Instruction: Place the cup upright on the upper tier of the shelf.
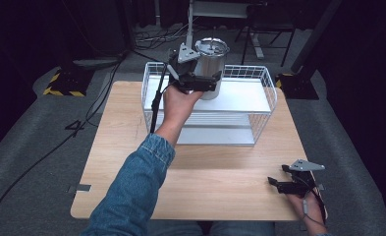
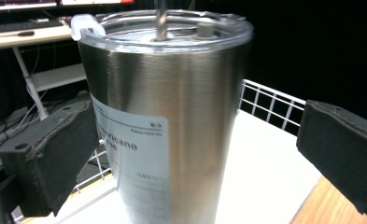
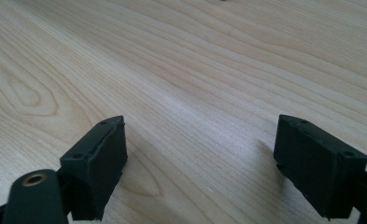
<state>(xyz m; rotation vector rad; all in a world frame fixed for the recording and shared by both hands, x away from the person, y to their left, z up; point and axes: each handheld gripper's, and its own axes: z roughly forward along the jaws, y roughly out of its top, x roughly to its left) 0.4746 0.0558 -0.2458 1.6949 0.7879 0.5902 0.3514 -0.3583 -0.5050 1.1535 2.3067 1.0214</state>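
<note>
Item: steel tumbler [image 1: 211, 61], clear lid w/ straw, paper label on side. Stood upright on the white top shelf [image 1: 249, 96] of the wire rack [image 1: 271, 91], toward the shelf's rear-left part. Rack sat at the far edge of the tabletop [image 1: 131, 147], roughly centred.

Left gripper [image 1: 203, 81]: reached over the rack's front-left, jaws spread wide to either side of the tumbler. In the left gripper view the tumbler [image 2: 172, 121] stood between the two black pads [image 2: 55, 154], w/ a clear gap on the right side and the left pad close by; contact on that side couldn't be confirmed. Nothing clamped.

Right gripper [image 1: 281, 184]: low at the near-right corner of the tabletop, well apart from the rack. Jaws wide open, empty; bare wood [image 3: 195, 84] between them in the right gripper view.

Progress (judged): the work looked to be handling the tumbler at the rack. With the jaws open around a tumbler resting on the shelf, this read either as set down and just let go, or as lined up for a grab; pics alone didn't settle which. If placing: cup was on the shelf, upright, only the arm's pull-back left. If fetching: approach done; squeeze, lift and carry all left. Right hand had no visible part in it.
</note>
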